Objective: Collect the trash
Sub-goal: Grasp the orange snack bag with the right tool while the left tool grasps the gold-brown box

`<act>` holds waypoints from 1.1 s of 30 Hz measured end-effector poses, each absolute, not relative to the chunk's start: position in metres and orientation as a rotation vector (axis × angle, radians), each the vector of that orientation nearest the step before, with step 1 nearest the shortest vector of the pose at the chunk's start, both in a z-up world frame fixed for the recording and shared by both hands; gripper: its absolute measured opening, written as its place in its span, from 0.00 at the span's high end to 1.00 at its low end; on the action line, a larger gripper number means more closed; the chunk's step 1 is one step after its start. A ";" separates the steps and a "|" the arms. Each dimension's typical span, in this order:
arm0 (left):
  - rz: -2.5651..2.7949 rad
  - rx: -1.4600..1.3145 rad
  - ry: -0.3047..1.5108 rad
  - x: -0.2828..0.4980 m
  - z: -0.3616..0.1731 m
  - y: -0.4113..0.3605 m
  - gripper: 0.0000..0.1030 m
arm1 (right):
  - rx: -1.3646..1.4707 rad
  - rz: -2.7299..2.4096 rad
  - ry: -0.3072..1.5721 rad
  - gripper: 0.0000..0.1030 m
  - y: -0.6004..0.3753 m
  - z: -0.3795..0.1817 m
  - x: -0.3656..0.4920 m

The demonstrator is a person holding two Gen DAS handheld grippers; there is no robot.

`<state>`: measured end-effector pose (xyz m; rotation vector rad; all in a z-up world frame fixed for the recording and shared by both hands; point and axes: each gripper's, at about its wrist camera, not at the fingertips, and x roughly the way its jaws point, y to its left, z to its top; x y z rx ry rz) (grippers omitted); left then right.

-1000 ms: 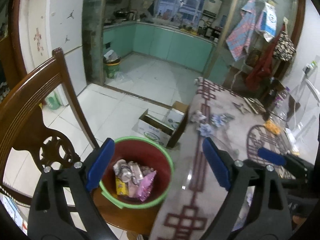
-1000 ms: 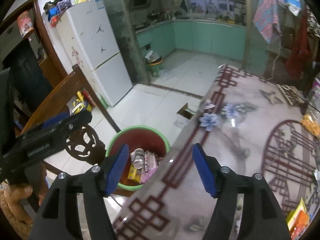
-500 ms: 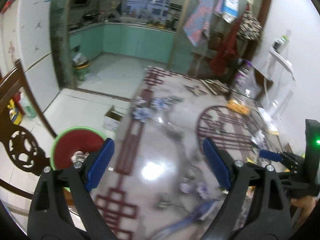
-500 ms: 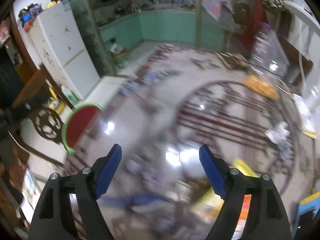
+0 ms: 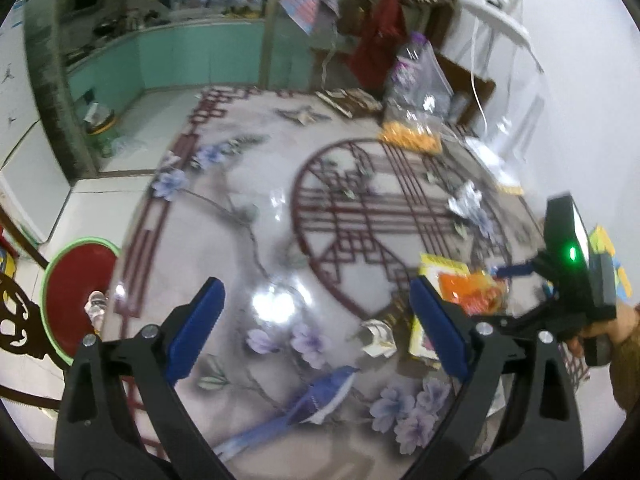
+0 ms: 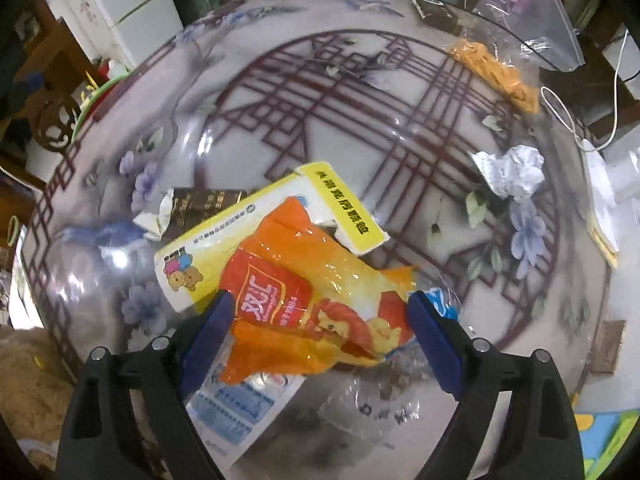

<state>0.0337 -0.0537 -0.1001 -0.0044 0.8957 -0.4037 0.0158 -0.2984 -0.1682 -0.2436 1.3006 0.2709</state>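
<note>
My right gripper point(image 6: 320, 316) points steeply down at the glass-topped table point(image 6: 360, 92). Its jaws are opening, and an orange snack wrapper point(image 6: 316, 296) lies between the blue pads without being pressed. The wrapper rests on a yellow and white box point(image 6: 256, 232), with a blue and white leaflet point(image 6: 240, 396) under it. A crumpled white paper point(image 6: 512, 172) lies further right. My left gripper point(image 5: 316, 320) hovers open over the table with nothing between its fingers; a small paper wad point(image 5: 378, 338) lies just past it. The red bin point(image 5: 76, 292) with a green rim stands off the table's left edge.
A clear zip bag with orange snacks point(image 6: 496, 68) and a white cable point(image 6: 560, 112) lie at the far side. A dark packet point(image 6: 204, 204) sits left of the box. A carved wooden chair point(image 5: 16, 320) holds the bin. A hand point(image 5: 600, 332) holds the right gripper.
Both grippers swung right, from over the bin to over the table. The right gripper dropped close to the orange wrapper and its jaws spread wider.
</note>
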 end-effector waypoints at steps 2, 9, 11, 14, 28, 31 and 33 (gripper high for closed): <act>-0.431 0.015 0.915 0.034 -0.106 -0.063 0.11 | -0.229 0.279 1.308 0.24 -0.301 -0.168 0.021; -0.561 0.141 0.983 0.040 -0.138 -0.097 0.10 | -0.350 0.381 1.328 0.07 -0.301 -0.173 0.033; -0.595 0.195 1.007 0.044 -0.150 -0.109 0.10 | -0.343 0.412 1.354 0.07 -0.307 -0.176 0.035; -0.638 0.278 1.049 0.050 -0.170 -0.128 0.10 | -0.332 0.443 1.384 0.07 -0.310 -0.181 0.035; -0.730 0.091 1.308 0.095 -0.229 -0.148 0.10 | -0.092 0.145 1.209 0.89 -0.369 -0.139 0.064; -0.735 0.066 1.315 0.097 -0.228 -0.145 0.12 | 0.000 0.071 1.142 0.28 -0.380 -0.128 0.063; -0.722 0.125 1.296 0.094 -0.228 -0.150 0.20 | 0.063 0.067 1.104 0.29 -0.381 -0.121 0.058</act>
